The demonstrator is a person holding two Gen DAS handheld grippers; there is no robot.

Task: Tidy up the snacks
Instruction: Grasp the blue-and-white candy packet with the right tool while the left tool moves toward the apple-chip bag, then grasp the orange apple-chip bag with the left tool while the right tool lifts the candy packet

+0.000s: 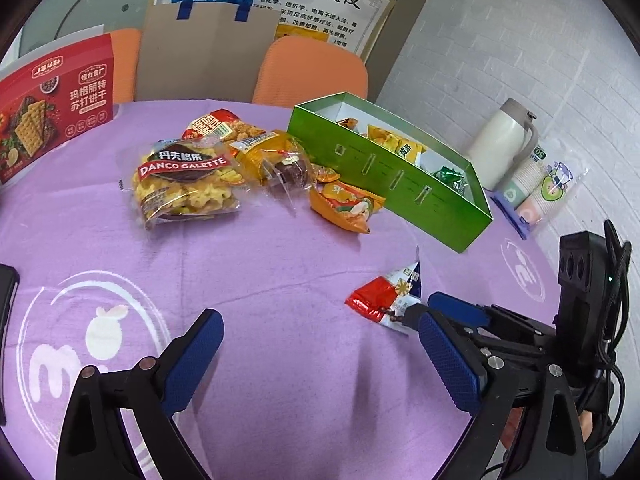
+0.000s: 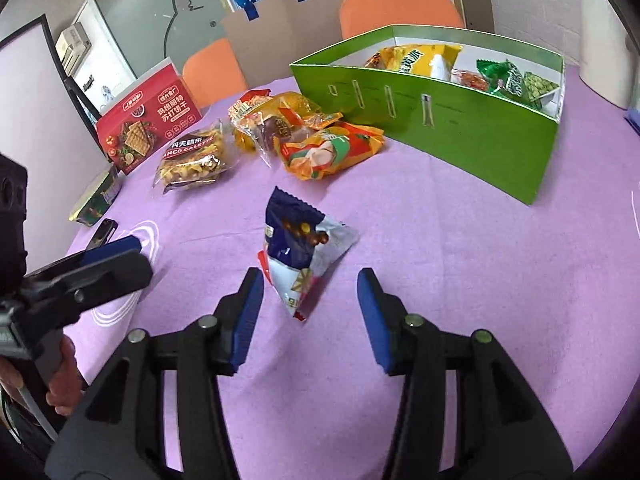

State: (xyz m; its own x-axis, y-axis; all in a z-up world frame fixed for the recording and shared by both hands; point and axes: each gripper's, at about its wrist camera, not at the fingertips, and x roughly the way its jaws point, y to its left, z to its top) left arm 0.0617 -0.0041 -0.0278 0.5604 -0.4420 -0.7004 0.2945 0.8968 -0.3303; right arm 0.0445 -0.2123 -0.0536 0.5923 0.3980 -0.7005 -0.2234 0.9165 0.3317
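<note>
My right tool [image 2: 310,312], jaws apart, straddles the triangular snack packet [image 2: 302,252]; next I clamp it, then carry it to the green box [image 2: 460,136]. Left tool [image 1: 320,360] idles, jaws apart.

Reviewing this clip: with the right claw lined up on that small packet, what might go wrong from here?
The small packet stands puffed and tilted on the purple cloth between the open right claw; closing on it may squeeze it out sideways or crush what is inside. Only its lower tip lies between the fingers, so the grip may be shallow. The green box has a tall near wall and already holds snacks; a low carry might clip that wall.
</note>
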